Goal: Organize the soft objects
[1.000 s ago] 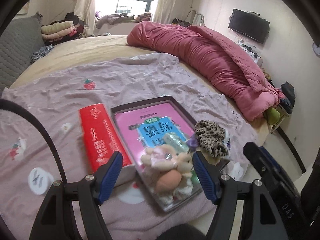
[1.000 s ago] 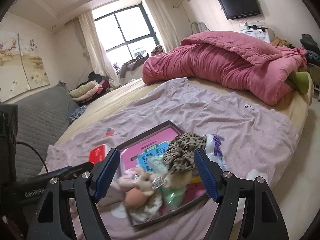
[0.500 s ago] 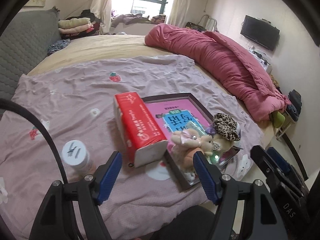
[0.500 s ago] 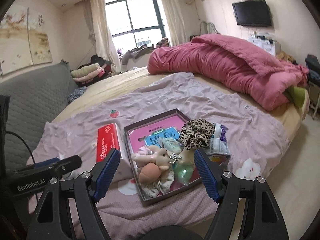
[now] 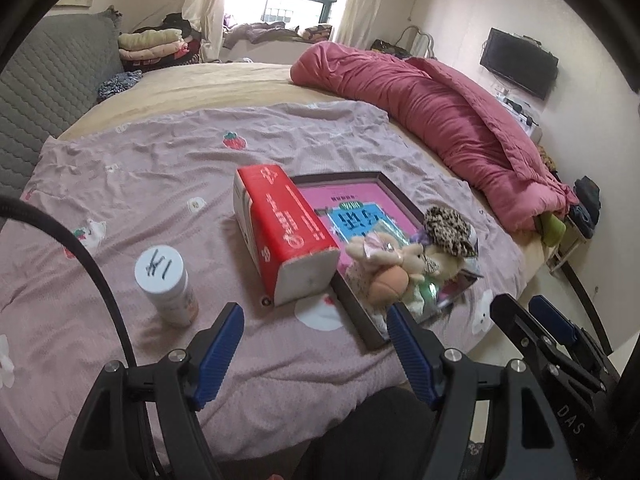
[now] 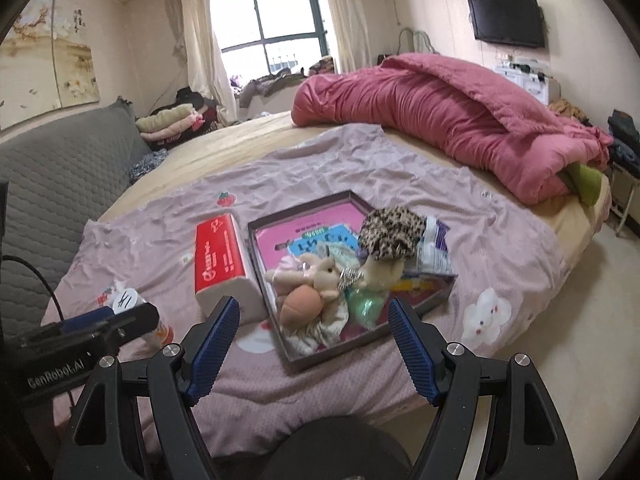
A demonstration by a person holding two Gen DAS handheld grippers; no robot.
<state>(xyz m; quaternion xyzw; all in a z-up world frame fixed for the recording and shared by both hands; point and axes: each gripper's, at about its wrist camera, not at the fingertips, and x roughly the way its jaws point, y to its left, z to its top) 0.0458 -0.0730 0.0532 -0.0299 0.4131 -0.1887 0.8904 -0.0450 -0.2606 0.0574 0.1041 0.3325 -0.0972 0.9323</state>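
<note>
A shallow dark-rimmed box [image 6: 256,236] [image 5: 340,176] with a pink and blue bottom lies on the mauve sheet. In it are a beige plush toy [image 6: 308,284] [image 5: 384,264], a leopard-print soft piece [image 6: 390,232] [image 5: 446,230], a green item [image 6: 366,304] and a plastic packet [image 6: 434,250]. A red tissue pack [image 6: 218,260] [image 5: 286,228] lies just left of the box. My left gripper [image 5: 316,338] hovers open over the sheet in front of the tissue pack. My right gripper [image 6: 314,334] is open, back from the box's near edge. Neither holds anything.
A small white-capped bottle [image 5: 164,284] [image 6: 132,304] stands on the sheet left of the tissue pack. A rolled pink duvet [image 6: 448,120] lies across the far right of the bed. The grey headboard [image 5: 36,92] is at left. The bed edge drops to the floor on the right.
Both views have pulled back and shifted left from the box. The bottle and the full tissue pack have come into the left view. Both grippers stay open and the objects have not moved.
</note>
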